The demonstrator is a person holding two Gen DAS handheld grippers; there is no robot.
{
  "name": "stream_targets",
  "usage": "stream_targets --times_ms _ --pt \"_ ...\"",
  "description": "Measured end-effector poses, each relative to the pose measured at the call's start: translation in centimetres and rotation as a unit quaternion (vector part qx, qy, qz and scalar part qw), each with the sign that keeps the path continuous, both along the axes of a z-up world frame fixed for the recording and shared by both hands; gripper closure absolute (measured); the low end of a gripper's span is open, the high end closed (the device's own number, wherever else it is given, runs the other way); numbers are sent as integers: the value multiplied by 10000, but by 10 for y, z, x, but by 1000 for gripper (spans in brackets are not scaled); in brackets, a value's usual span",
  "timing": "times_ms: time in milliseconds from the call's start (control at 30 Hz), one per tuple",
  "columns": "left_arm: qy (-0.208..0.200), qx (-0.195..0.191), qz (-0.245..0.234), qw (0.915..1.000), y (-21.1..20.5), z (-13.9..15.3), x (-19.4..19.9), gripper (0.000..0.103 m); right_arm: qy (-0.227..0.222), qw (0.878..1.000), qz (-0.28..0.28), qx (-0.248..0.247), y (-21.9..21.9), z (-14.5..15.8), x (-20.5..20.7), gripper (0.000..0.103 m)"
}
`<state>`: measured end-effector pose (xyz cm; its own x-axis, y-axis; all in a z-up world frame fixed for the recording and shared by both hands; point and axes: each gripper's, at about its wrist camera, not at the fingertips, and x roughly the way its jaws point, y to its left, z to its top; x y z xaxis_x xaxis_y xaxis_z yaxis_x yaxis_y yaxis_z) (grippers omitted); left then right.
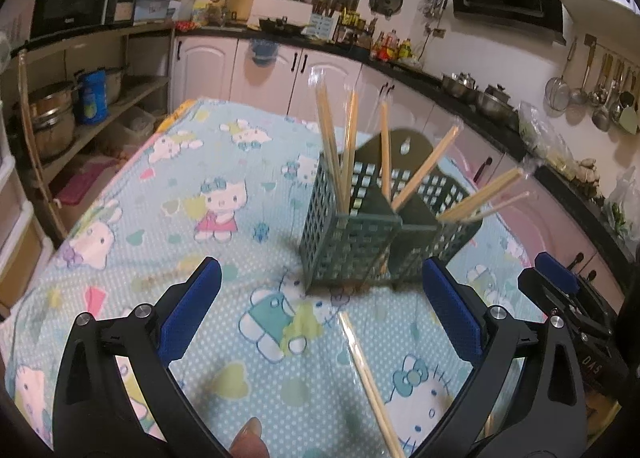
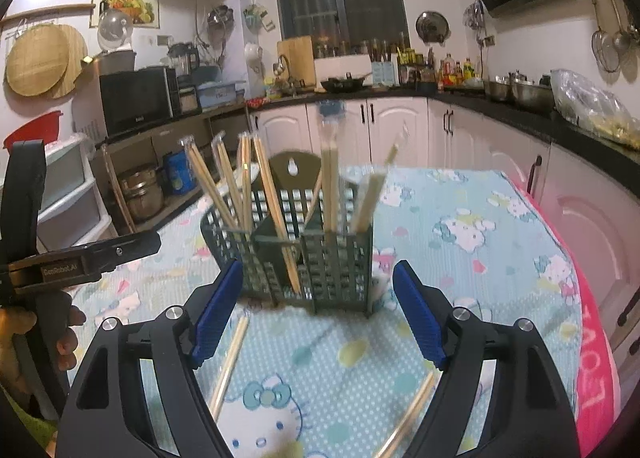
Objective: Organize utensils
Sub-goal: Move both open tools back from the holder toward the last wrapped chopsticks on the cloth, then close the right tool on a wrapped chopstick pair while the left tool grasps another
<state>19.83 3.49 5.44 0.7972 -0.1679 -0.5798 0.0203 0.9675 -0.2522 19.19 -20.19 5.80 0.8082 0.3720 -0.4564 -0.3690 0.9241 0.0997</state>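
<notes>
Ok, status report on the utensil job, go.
Left hand-held gripper open, empty; right hand-held gripper open, empty. Most chopsticks stand in the green holder. Loose chopsticks lie on the tablecloth before it. Nothing blocking them.

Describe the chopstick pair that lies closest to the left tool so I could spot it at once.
Start at the green slotted holder standing on the cartoon-cat tablecloth. In front of it, between the open pads of the left tool, a wrapped chopstick pair lies flat on the cloth. Unlike the pairs in the holder, it is lying down.
</notes>
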Motion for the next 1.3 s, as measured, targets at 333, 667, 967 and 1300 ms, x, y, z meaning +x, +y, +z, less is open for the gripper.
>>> stream_targets --times_ms 333,667,967,1300 --pt "616 -36 -212 9979 -13 -40 2 12 586 9980 -125 -181 -14 -33 -2 28" --pt "1112 -68 -463 9927 -34 -68 8 18 1061 9936 -293 -266 -35 -59 -5 28" --pt "1432 -140 -805 9863 -58 -84 19 35 1454 9881 -450 -238 -50 -73 -1 28" --pt "1710 -431 -722 9817 -51 -93 44 47 2115 9756 -502 -309 -55 -92 30 41"
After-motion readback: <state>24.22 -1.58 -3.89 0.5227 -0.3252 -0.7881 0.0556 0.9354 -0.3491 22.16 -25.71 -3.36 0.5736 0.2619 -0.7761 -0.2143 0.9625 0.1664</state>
